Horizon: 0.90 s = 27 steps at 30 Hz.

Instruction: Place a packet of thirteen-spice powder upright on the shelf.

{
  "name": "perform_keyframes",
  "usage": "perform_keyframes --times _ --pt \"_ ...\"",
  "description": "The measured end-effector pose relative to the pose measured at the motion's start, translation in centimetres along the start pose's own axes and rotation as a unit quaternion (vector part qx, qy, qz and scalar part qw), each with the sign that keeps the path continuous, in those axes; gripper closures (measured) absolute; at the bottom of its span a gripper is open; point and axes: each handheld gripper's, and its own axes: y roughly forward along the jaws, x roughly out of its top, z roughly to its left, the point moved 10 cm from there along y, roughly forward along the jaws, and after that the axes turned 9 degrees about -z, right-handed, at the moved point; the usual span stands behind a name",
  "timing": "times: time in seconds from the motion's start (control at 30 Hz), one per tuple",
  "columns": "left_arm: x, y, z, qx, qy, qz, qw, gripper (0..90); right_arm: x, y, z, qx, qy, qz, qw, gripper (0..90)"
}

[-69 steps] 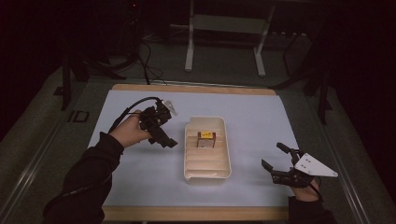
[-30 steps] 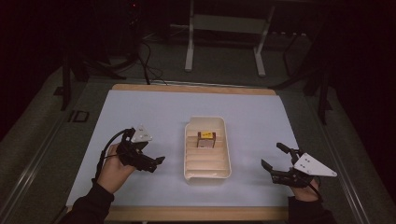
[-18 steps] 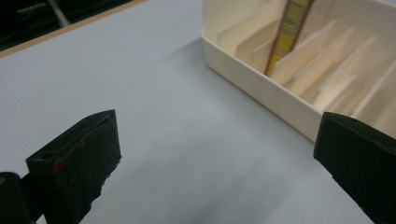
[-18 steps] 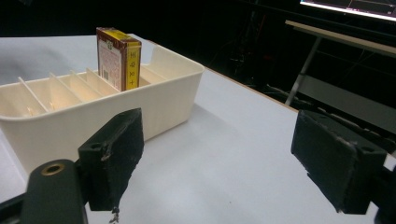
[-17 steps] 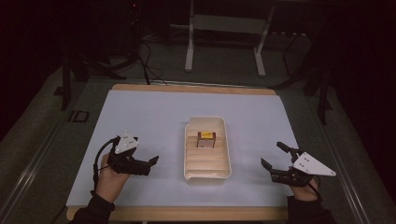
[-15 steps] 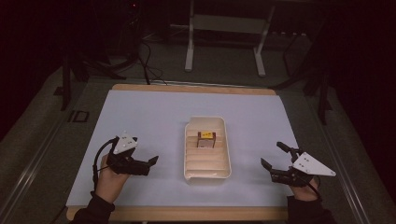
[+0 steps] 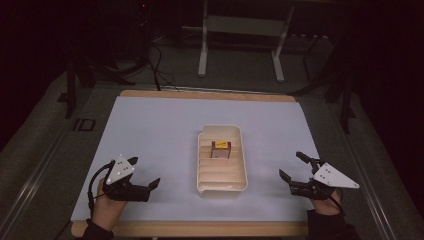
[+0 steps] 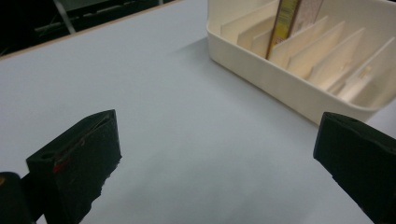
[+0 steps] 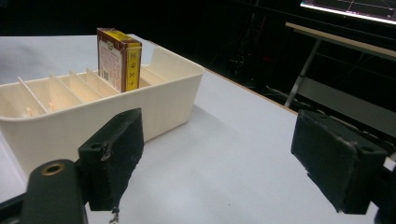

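A cream tray [image 7: 201, 165] with several divider slots sits mid-table. A small brown and yellow box [image 7: 221, 149] stands upright in one of its far slots. My left gripper [image 7: 146, 171] rests low near the front left of the mat, open and holding nothing, well to the left of the tray. In the left gripper view the tray [image 8: 289, 88] and box [image 8: 285, 21] lie ahead on the right. My right gripper [image 7: 290, 164] is open near the front right, jaws toward the tray. The right gripper view has the tray wall [image 9: 154, 107] and box [image 9: 116, 58] ahead on the left.
A pale blue mat [image 7: 160, 130] covers the wooden table [image 7: 200, 229]. Beyond the far edge stand a metal stand [image 7: 240, 40] and cables [image 7: 150, 60] on a dark floor. Open mat lies on both sides of the tray.
My left hand has drawn back from beside the tray's far left to the front left of the mat and lowered. The right gripper, tray and box have stayed put.
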Motion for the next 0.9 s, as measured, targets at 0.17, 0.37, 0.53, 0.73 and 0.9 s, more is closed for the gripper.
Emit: perform_keyframes --times 0.17,0.37,0.53,0.73,0.9 --pt "-0.53 0.04 0.05 0.009 0.003 0.006 0.9999 1.0 -0.01 0.02 0.02 0.002 -0.001 0.001 1.0000 17.1" --pt "-0.66 -0.26 0.11 0.012 0.002 0.003 0.9999 1.0 -0.04 -0.03 0.00 0.002 0.002 0.000 1.0000 17.1" --pt "-0.79 -0.31 0.17 0.010 -0.006 0.003 0.9999 1.0 -0.08 -0.04 -0.05 0.001 0.005 0.000 1.0000 17.1" --pt "-1.05 -0.28 0.34 0.015 -0.006 0.008 0.9998 1.0 -0.21 0.02 -0.04 0.001 0.006 0.004 1.0000 17.1" --pt "-1.00 -0.16 0.37 0.018 -0.006 0.009 0.9998 1.0 -0.31 0.07 -0.08 0.000 0.006 0.006 1.0000 17.1"
